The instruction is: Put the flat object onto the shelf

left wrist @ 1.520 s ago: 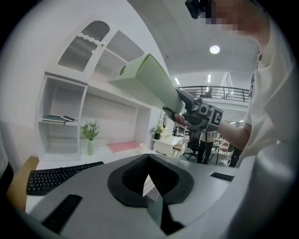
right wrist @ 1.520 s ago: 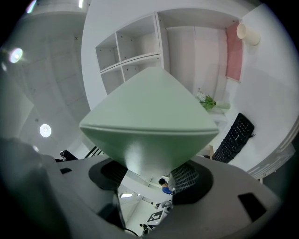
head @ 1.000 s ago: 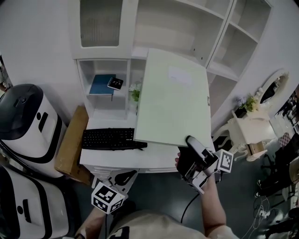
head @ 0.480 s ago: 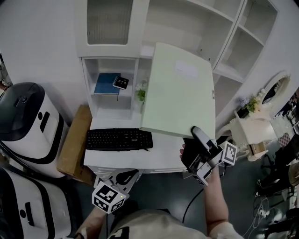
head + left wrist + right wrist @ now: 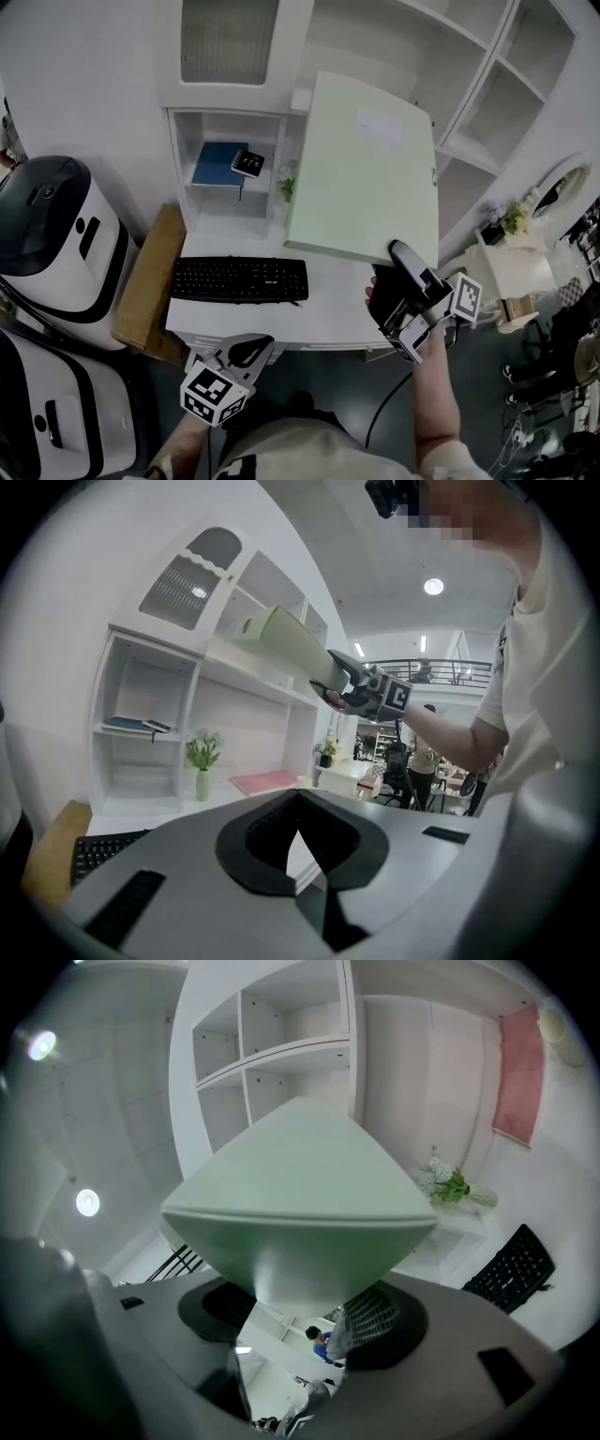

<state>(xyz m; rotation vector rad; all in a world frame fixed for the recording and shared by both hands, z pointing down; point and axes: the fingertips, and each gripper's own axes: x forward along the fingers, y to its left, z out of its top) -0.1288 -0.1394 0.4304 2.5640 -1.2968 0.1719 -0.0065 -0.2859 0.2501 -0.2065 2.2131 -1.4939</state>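
While right tongs [image 5: 397,267] clench smooth, flat, pale-green folder [image 5: 366,169] — left tongs [image 5: 246,349] closed, empty.

No readable text, folder [image 5: 366,169] label [image 5: 380,125] unreadable

The pale green flat object [image 5: 366,169] looks like smooth matt card or plastic. The white shelf [image 5: 234,98] is smooth paint with a slight sheen. Below it, the keyboard [image 5: 239,278] is matt black plastic, and the box [image 5: 150,277] to its left is plain brown cardboard.
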